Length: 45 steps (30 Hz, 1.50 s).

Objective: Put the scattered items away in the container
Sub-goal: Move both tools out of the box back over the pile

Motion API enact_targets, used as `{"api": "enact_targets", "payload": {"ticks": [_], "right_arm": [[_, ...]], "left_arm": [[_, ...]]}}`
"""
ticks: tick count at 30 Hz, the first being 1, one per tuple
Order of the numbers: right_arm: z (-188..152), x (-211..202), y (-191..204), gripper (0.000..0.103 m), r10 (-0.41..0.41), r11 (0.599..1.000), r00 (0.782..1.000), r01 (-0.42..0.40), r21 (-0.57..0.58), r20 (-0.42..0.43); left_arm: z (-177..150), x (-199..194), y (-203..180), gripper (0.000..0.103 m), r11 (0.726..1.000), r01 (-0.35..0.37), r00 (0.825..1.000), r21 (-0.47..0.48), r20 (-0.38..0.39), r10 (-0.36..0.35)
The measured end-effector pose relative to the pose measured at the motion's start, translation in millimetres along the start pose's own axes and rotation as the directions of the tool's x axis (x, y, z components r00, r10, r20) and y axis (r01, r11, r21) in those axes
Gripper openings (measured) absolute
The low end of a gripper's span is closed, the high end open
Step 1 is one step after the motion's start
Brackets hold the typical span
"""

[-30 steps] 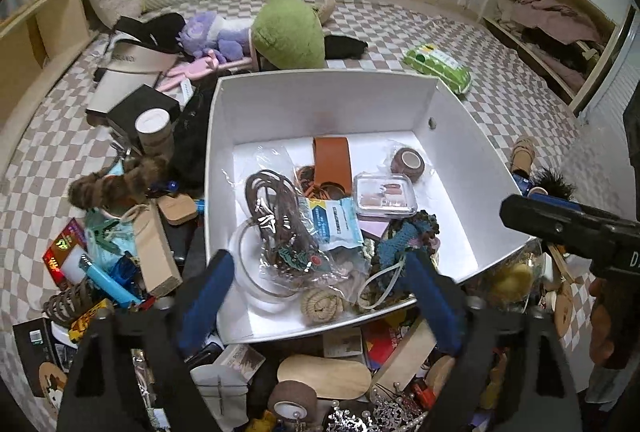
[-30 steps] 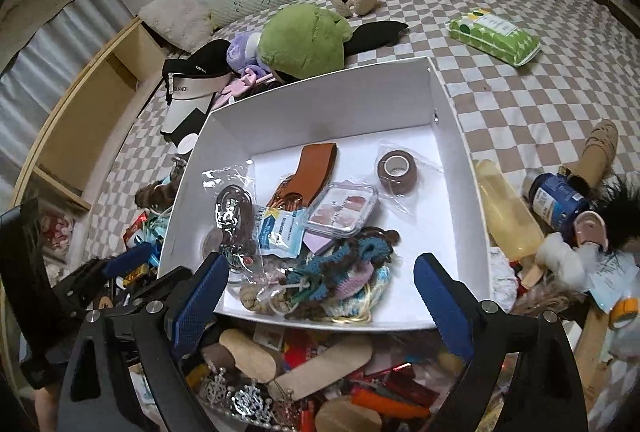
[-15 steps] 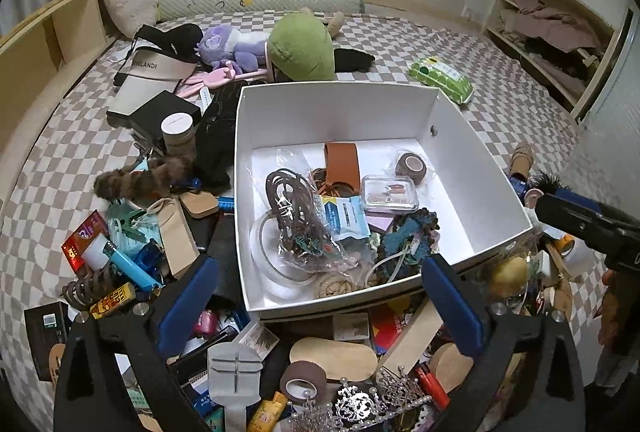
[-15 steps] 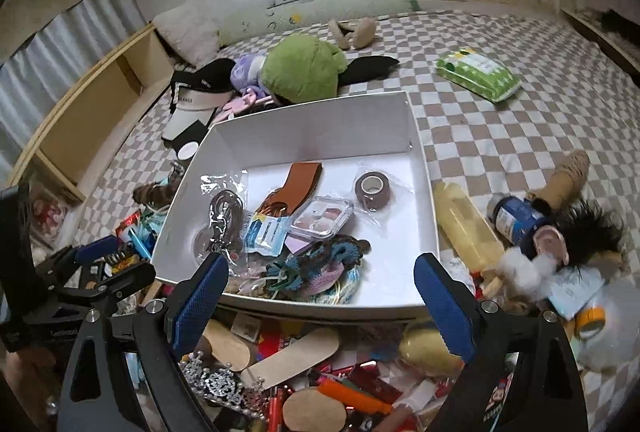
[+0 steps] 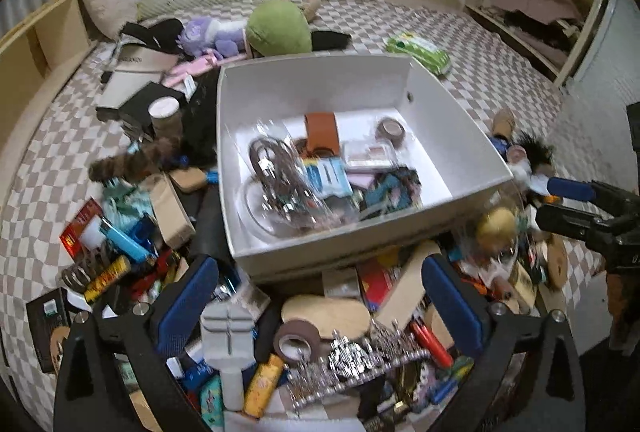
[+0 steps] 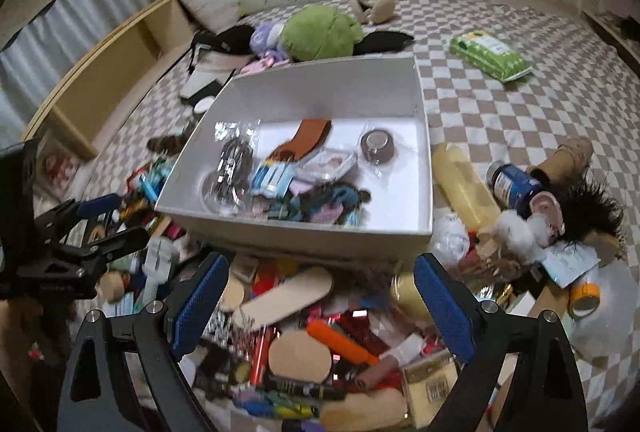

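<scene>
Big white open-top cardboard box (image 5: 440,136) sitting on the brown-and-white checkered bed cover (image 6: 520,104), already part full: brown leather strap (image 5: 321,128) and brown tape roll (image 5: 391,128) toward the back wall of the box, clear plastic case (image 5: 367,154) mid-floor, bagged brown cords (image 5: 276,172) along the left wall, teal-and-pink knitted tangle (image 5: 394,188) near the front wall. Right side of the box floor mostly bare.

Left gripper (image 5: 316,306) hanging low just in front of the box's front wall, jaws spread wide, nothing between the blue pads. Right gripper (image 6: 320,302) same deal, also in front of the box, jaws wide apart and empty, tilted down at the clutter.

Loads of junk heaped against the front of the box: silver rhinestone tiara (image 5: 360,356), second brown tape roll (image 5: 297,340), oval wooden piece (image 5: 326,314), orange marker (image 6: 340,340), flat wooden stick (image 6: 288,298). Left of the box: light-blue lighter (image 5: 120,238), furry brown tail-like thing (image 5: 132,162). Right of the box: yellow plastic bottle (image 6: 464,188), blue-labelled jar (image 6: 514,186), black-haired troll doll (image 6: 560,216). Behind the box: green round plush (image 6: 320,32), purple plush (image 5: 208,34), green wet-wipes pack (image 6: 490,56) well off to the back right. Front wall of the box hemmed in by the pile.
</scene>
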State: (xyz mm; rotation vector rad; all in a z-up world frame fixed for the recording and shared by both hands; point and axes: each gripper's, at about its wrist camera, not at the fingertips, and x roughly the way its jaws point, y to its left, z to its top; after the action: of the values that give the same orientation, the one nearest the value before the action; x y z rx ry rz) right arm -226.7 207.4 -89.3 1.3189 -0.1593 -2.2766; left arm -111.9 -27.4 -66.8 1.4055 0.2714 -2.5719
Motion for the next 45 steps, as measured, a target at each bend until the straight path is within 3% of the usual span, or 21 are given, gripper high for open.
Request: {"api": "enact_targets", "payload": {"ticks": [14, 19, 25, 30, 33, 36, 40, 45], "right_arm": [[-44.7, 15.8, -20.6, 0.093, -0.011, 0.999, 0.986, 0.003, -0.046, -0.168], [-61.5, 25.4, -24.6, 0.061, -0.02, 0.996, 0.973, -0.002, -0.093, -0.229], [-79.1, 34.4, -22.6, 0.052, -0.053, 0.986, 0.96, 0.006, -0.169, -0.275], [-95.3, 39.1, -10.3, 0.052, -0.125, 0.951, 0.958, 0.042, -0.307, -0.259], [-103.9, 45.0, -4.3, 0.039, -0.172, 0.917, 0.955, 0.065, -0.395, -0.243], [-109.9, 51.0, 2.0, 0.038, -0.215, 0.877, 0.954, 0.095, -0.471, -0.208], [-110.0, 54.1, 5.9, 0.027, -0.237, 0.847, 0.957, 0.119, -0.518, -0.168], [-108.4, 56.8, 9.7, 0.025, -0.255, 0.814, 0.96, 0.147, -0.563, -0.119]], "left_arm": [[-47.3, 25.3, -24.2, 0.102, 0.992, 0.026, 0.987, 0.127, -0.16, -0.005], [-60.7, 27.4, -26.7, 0.102, 0.986, 0.037, 0.983, 0.164, -0.186, -0.006], [-74.3, 28.2, -31.8, 0.102, 0.973, 0.053, 0.978, 0.223, -0.207, -0.006], [-88.1, 35.0, -36.9, 0.102, 0.956, 0.054, 0.971, 0.29, -0.237, 0.017], [-94.4, 40.3, -37.7, 0.101, 0.946, 0.046, 0.967, 0.321, -0.253, 0.04], [-98.1, 44.3, -38.4, 0.101, 0.941, 0.047, 0.963, 0.334, -0.267, 0.047], [-101.2, 49.6, -37.3, 0.101, 0.937, 0.054, 0.957, 0.345, -0.286, 0.05], [-101.4, 54.7, -30.9, 0.095, 0.939, 0.044, 0.953, 0.341, -0.297, 0.063]]}}
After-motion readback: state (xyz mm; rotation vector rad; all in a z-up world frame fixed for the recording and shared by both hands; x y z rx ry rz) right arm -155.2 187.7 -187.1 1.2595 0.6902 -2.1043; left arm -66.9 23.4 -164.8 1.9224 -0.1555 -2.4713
